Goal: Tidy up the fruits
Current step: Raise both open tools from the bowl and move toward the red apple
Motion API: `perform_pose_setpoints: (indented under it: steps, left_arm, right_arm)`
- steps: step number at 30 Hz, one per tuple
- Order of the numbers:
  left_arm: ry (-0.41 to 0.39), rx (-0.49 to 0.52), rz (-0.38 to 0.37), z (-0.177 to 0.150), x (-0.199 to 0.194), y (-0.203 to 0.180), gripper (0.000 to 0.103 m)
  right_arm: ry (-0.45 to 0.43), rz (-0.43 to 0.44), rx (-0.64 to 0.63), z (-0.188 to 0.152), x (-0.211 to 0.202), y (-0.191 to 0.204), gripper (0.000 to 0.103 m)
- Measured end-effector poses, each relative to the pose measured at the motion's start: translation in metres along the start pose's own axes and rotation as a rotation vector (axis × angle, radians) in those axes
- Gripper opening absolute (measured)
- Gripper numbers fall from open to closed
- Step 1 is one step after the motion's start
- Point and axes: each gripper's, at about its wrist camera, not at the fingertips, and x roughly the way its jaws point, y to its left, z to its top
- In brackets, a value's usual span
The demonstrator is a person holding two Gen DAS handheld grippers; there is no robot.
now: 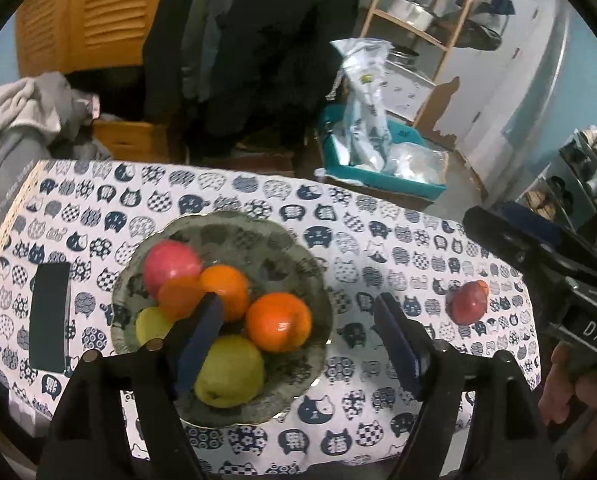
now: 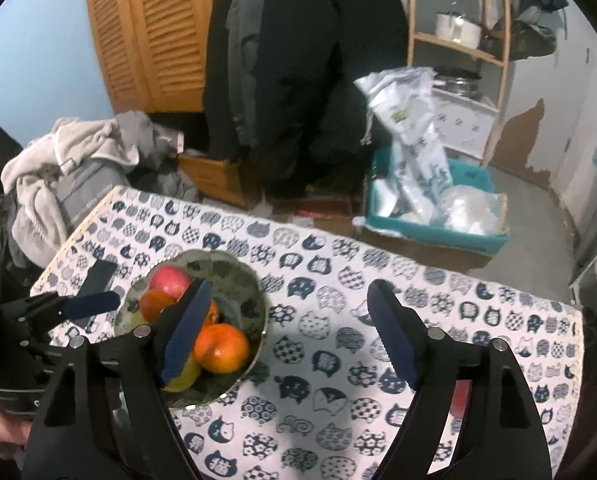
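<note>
"DAS" label on right gripper (image 1: 538, 264)

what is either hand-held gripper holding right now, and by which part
Nothing: the left hand-held gripper and right hand-held gripper are both open and empty.

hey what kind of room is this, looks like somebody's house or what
Probably a lived-in home, a storage or utility corner: dark coats hang by an orange louvred wooden door, a wooden shelf with metal pots stands behind, and a cat-print tablecloth covers the table.
</note>
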Motion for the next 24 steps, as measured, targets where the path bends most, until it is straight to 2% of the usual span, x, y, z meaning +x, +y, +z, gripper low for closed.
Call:
perform_pose_setpoints:
  steps: [3, 24]
  left_arm:
    - [-0.009, 0.014, -0.003, 0.001, -0.003, -0.012, 0.085]
    - [-0.026, 0.159, -0.095, 0.004, -0.013, -0.112, 0.085]
  right_arm:
    - [-0.026, -0.026, 0.007, -0.001, -0.015, -0.011, 0.084]
    - [-0.098, -0.165, 0.139, -0.031, -0.083, -0.101, 0.084]
